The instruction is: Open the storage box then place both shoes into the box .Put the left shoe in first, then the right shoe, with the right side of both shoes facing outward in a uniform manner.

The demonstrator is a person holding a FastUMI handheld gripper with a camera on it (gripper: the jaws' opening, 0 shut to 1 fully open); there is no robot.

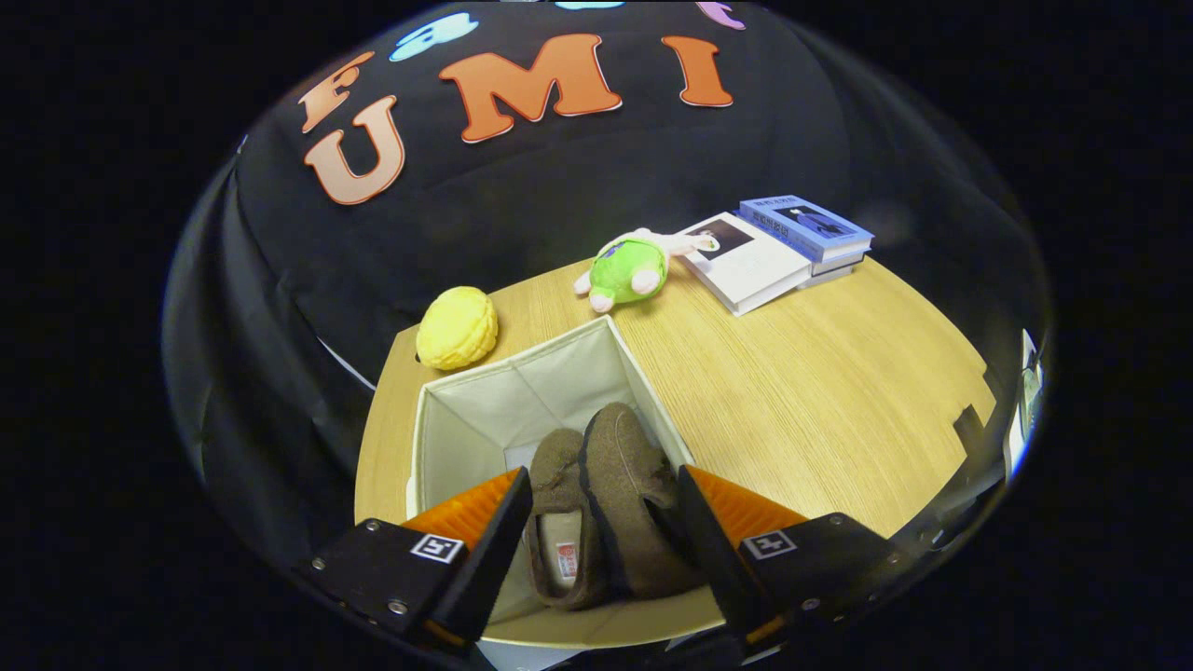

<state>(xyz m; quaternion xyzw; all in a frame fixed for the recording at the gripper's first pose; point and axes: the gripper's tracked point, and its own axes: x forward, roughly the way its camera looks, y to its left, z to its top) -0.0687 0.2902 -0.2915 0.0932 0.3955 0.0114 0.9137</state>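
The open storage box (485,419), a pale fabric cube, stands on the wooden table (820,391) just ahead of my fingers. Two brown felt shoes lie side by side inside it, toes pointing away from me. The shoe on the left (557,494) shows its insole and a small label. The other shoe (632,485) lies against it and rides a little higher, close to the box's right wall. My gripper (602,485) is open above the box, and its fingers stand wide apart on either side of the pair. I see no grip on either shoe.
Beyond the box's far left corner lies a yellow knobbly ball (457,326). A green plush turtle (629,268) sits further back, with a white book (750,266) and a blue-covered stack of books (809,228) to its right. Bare tabletop spreads right of the box.
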